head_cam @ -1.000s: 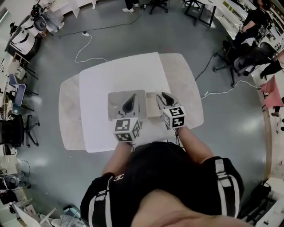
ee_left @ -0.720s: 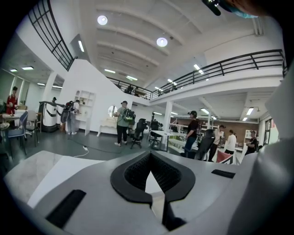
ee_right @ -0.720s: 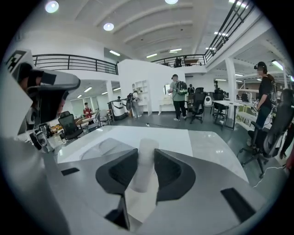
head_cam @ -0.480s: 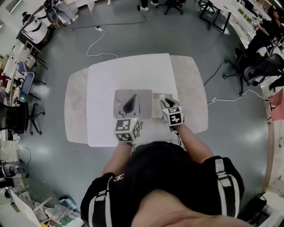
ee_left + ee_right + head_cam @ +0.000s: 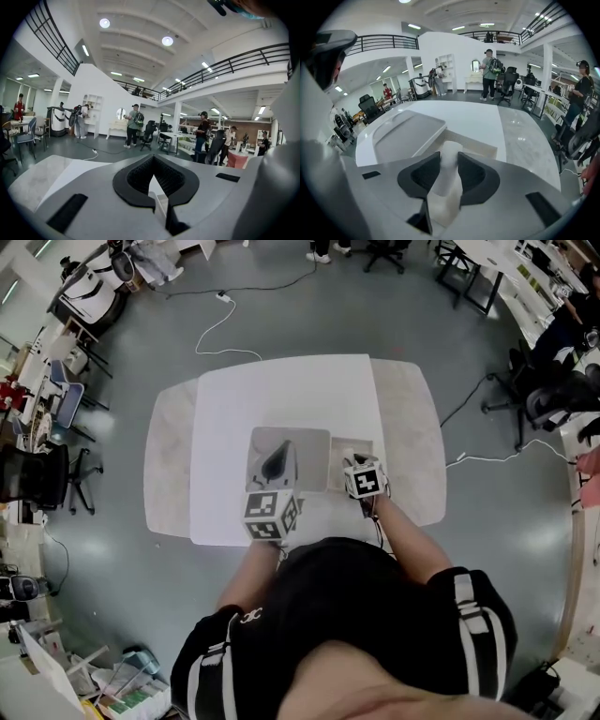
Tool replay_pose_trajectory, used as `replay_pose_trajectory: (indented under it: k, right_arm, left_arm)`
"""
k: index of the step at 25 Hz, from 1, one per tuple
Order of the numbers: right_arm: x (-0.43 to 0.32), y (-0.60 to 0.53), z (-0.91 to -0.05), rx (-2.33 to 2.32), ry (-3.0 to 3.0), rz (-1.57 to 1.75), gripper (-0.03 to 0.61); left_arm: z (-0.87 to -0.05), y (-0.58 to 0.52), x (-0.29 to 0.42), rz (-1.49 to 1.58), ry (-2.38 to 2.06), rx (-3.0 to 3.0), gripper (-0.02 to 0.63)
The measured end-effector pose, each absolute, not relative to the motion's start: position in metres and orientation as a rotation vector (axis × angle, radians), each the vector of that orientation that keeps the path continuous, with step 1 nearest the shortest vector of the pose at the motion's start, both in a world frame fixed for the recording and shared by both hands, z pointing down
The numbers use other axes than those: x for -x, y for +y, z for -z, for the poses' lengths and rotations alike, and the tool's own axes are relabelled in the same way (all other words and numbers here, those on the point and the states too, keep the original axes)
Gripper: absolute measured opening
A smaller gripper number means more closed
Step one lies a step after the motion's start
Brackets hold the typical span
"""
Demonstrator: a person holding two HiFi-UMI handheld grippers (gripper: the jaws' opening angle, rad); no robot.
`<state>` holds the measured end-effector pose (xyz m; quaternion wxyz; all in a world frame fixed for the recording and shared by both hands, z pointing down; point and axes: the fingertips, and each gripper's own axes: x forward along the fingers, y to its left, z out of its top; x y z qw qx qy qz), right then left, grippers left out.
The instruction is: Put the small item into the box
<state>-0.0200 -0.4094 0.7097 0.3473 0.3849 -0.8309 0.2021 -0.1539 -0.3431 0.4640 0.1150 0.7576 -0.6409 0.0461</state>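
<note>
Right gripper (image 5: pixel 447 159) lower over box (image 5: pixel 480 144), clamping small item (image 5: pixel 451 151).

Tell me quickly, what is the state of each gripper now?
Left gripper: closed, nothing between the jaws.
Right gripper: closed on the small white item.

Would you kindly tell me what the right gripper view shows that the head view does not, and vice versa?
Only the right gripper view: the right gripper clamped on the white small item, over the open box. Only the head view: the left gripper above the grey tray, and the person's forearms. Both: the white table, the tray and the box.
</note>
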Motion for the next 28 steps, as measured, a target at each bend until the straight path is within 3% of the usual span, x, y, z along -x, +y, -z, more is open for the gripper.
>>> replay_pose_trajectory:
  k: [20,28]
  right_arm:
    - [0.019,-0.413,-0.699,-1.039,-2.202,-0.598,0.16]
    - [0.006,-0.422,-0.636,-1.214,-2.352,-0.515,0.04]
  left_arm:
    - [-0.458,-0.338,0.153,-0.138,-1.888,-2.227,0.005]
    - [-0.462,-0.343,0.14,-0.13,-1.834,-2.268,0.005]
